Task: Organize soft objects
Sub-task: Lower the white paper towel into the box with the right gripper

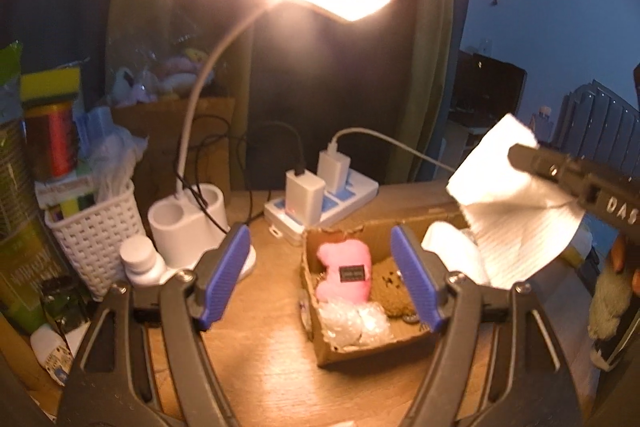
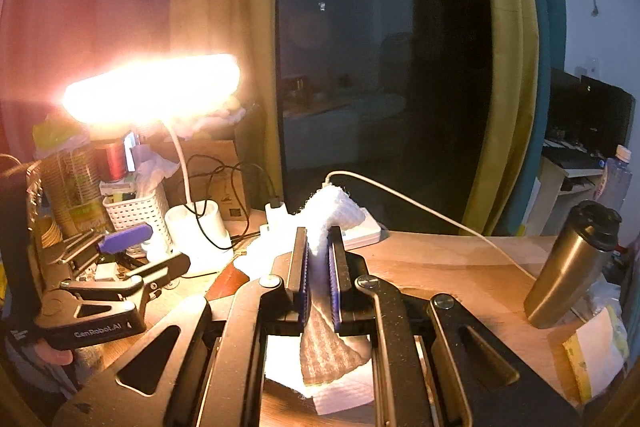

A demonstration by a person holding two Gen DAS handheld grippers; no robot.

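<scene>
Right gripper [image 2: 319,267] has its jaws clamped on a white ribbed paper towel [image 1: 516,203] above the open brown cardboard box [image 1: 356,343], while the left gripper [image 1: 320,275] hangs wide open.

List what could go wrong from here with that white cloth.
The right gripper pinches only a fold of the white cloth; the loose part could slip free or catch the cardboard box rim. The box already holds a pink plush, brown plush and bubble wrap, so room looks tight.
</scene>
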